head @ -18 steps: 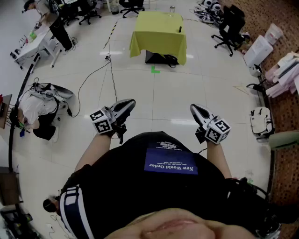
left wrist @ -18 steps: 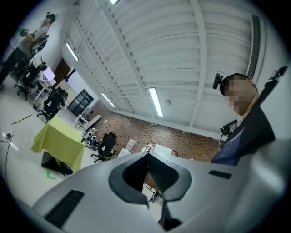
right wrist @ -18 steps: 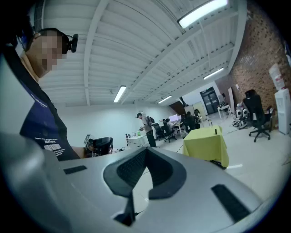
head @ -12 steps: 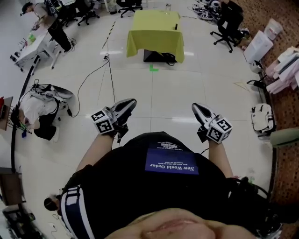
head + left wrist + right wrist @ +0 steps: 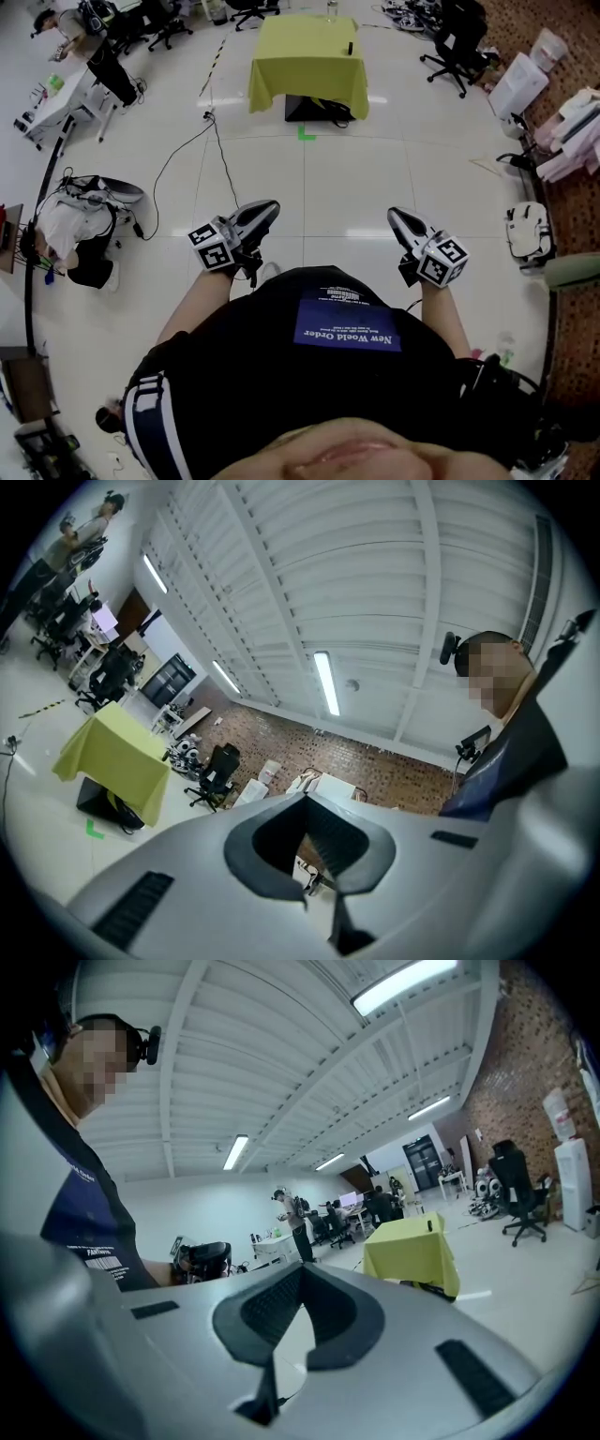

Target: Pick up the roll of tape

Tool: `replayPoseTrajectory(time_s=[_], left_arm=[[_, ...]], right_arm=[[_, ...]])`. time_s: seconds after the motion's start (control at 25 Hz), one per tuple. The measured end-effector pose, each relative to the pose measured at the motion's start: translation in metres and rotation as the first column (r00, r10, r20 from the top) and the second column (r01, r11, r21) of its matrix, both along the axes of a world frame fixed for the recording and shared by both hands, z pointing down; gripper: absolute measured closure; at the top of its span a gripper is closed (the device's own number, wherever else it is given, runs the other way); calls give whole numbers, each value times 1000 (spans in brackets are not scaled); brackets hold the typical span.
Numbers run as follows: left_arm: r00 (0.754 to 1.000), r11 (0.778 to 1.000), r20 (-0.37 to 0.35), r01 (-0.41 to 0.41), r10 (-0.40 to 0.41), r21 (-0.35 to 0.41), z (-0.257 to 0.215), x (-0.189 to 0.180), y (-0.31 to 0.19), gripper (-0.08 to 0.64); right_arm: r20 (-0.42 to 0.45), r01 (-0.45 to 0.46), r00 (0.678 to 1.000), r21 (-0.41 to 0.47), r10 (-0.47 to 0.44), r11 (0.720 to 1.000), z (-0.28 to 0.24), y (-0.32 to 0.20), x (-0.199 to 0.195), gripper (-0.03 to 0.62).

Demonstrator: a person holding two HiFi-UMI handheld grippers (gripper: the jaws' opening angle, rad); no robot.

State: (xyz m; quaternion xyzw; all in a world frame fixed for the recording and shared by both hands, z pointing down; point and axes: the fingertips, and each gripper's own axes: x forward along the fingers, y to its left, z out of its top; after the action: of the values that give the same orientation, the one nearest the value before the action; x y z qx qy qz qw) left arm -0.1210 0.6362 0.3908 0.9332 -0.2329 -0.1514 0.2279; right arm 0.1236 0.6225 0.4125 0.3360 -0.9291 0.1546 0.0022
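Both grippers are at waist height, pointing forward over the floor [image 5: 375, 178]

Left gripper [image 5: 268, 207]: jaws together, nothing between them. Right gripper [image 5: 395, 217]: jaws together, also empty

No roll of tape can be made out in any view. Probably it is on the table [image 5: 305, 70] under the yellow cloth, well ahead of both grippers and a little to the left gripper's side

A small dark thing [image 5: 349, 47] sits on the table, too small to name. The roll's axis cannot be told

Judgement: still the approach, grasp not begun. The table lies straight ahead, the left gripper marginally nearer
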Motion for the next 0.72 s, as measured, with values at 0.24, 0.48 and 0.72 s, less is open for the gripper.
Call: replayPoseTrajectory(time_s=[0.24,0.48,0.72], left_arm=[[999,999,-11,-34,34,25,3,-63,-64,554],[998,998,32,-60,59,25,1,-142,-136,554],[997,997,36,-70,70,14,6,-192,-192,554]], right_arm=[[-41,-35,998,33,37,999,-15,-58,-65,606],[-64,-64,996,42,66,997,-27,-122,-140,606],[-85,-83,993,23,85,996,-24,-171,-184,606]])
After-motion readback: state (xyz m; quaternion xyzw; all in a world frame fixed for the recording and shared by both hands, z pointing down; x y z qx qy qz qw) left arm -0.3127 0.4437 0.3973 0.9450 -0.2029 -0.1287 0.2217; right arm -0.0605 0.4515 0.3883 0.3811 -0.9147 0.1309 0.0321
